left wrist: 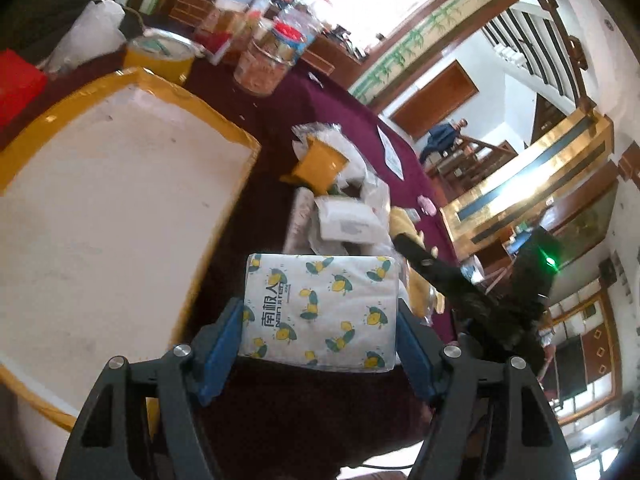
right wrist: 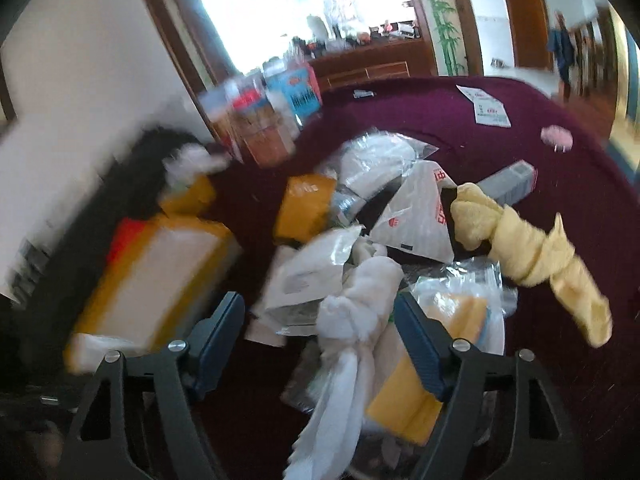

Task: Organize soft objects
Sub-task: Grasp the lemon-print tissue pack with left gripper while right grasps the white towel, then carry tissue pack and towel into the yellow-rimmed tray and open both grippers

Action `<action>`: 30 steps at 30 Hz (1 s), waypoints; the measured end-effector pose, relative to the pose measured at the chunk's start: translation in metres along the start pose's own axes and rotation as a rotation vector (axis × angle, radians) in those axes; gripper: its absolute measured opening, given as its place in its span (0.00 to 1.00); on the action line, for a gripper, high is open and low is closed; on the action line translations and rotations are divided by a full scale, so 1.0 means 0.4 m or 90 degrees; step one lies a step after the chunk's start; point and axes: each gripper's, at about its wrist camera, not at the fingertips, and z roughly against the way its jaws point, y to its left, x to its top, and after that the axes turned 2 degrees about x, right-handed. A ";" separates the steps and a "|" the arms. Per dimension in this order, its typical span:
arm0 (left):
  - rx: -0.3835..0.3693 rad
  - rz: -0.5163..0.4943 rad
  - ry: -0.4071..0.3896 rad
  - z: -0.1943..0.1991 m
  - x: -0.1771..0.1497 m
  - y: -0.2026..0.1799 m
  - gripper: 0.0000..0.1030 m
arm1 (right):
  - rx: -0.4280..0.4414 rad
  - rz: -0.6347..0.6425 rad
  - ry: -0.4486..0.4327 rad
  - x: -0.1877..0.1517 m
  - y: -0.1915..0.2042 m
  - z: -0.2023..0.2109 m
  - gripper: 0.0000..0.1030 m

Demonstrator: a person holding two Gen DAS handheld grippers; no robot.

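My left gripper (left wrist: pixel 320 314) is shut on a white tissue pack with a lemon print (left wrist: pixel 320 312), holding it above the maroon tablecloth, just right of the white foam box with yellow tape (left wrist: pixel 108 208). My right gripper (right wrist: pixel 320 312) is open, its blue pads either side of a knotted white towel (right wrist: pixel 352 320) that lies on the pile of soft goods. A knotted yellow towel (right wrist: pixel 532 256) lies to the right of it. The right gripper also shows as a dark shape in the left wrist view (left wrist: pixel 448 280).
The pile holds plastic-wrapped packets (right wrist: pixel 384 160), yellow pouches (right wrist: pixel 308 204) and a white bag (right wrist: pixel 420 216). The foam box (right wrist: pixel 160 272) is at left. Jars and boxes (left wrist: pixel 264 60) stand at the table's far side. A paper slip (right wrist: pixel 490 108) and pink item (right wrist: pixel 556 138) lie further out.
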 end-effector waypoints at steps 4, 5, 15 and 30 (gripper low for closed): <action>0.008 0.004 -0.011 0.024 0.003 0.021 0.73 | -0.126 0.061 0.049 -0.009 0.033 -0.075 0.47; 0.008 0.008 -0.013 0.030 0.004 0.026 0.73 | -0.154 0.076 0.060 -0.017 0.037 -0.092 0.42; 0.013 0.029 -0.022 0.060 -0.004 0.061 0.73 | -0.175 0.043 -0.024 -0.028 0.024 0.028 0.38; 0.094 0.030 -0.082 0.154 -0.002 0.098 0.73 | 0.284 -0.071 -0.104 -0.060 0.123 0.165 0.38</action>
